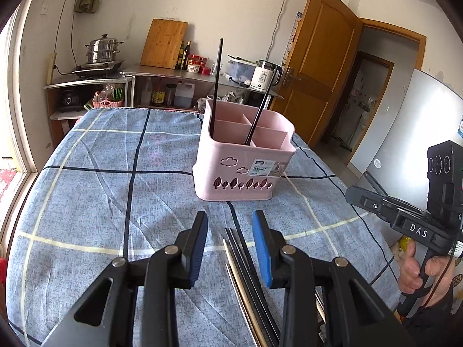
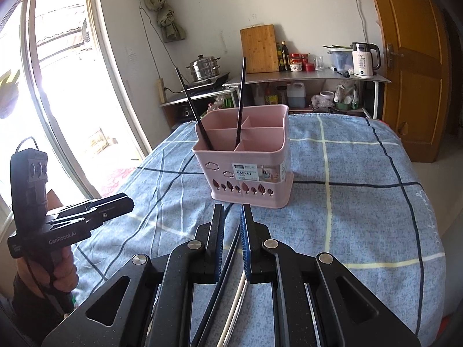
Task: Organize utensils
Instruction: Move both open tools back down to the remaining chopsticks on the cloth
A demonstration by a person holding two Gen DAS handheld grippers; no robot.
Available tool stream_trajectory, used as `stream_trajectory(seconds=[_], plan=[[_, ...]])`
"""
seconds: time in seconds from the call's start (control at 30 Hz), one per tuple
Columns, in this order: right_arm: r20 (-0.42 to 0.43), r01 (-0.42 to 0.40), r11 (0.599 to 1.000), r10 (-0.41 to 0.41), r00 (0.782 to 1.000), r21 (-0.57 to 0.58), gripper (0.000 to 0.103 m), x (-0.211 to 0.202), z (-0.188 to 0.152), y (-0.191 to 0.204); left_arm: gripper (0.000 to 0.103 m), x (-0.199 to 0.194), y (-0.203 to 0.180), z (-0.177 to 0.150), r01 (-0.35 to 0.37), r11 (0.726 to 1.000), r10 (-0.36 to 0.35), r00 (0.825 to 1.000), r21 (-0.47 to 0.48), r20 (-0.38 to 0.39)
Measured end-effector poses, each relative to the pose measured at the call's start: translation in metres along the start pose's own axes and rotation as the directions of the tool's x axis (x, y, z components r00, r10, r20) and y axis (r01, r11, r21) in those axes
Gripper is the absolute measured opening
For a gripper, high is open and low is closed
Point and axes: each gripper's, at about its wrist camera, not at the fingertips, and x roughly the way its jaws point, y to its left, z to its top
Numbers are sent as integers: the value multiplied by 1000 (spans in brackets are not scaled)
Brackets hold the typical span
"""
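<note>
A pink utensil basket [image 1: 246, 167] with compartments stands on the blue checked cloth; it also shows in the right wrist view [image 2: 249, 170]. Two black chopsticks [image 1: 216, 86] lean upright in its near compartments, also seen in the right wrist view [image 2: 240, 101]. Several loose chopsticks, black and pale [image 1: 246, 277], lie on the cloth under my left gripper [image 1: 230, 222], which is open above them. My right gripper [image 2: 232, 214] is open with a narrow gap above the same pile [image 2: 231, 283], holding nothing.
The cloth-covered table [image 1: 101, 188] drops off at the left and right edges. Behind it stands a steel counter [image 1: 173, 72] with a steamer pot, cutting board, bottles and kettle. A wooden door [image 1: 318, 57] is at the right, a window [image 2: 58, 86] at the left.
</note>
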Motion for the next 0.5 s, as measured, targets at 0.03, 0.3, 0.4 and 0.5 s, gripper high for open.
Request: stream_trajectory(seconds=[0.03,0.3,0.4,0.5], plan=[[-13,-1,1000,1,1000,2,11,5,-1,-1,33,4,0,-1,4,1000,-4,1000,-1,-11],[-108,7,1000,-7,994,3,10,39,-15,-4,33,38,2,-9,10,1000,-11,994,-5,-109],[-145,21,1000,-20,989,4,9,47,-23,-9,33,47,3,-18,0,1000,0,989,-3,-145],[-182,33,999,-30,983,12,9,57,-33,-15,33,55,5,-27,-16,1000,14,983,-10,-181]])
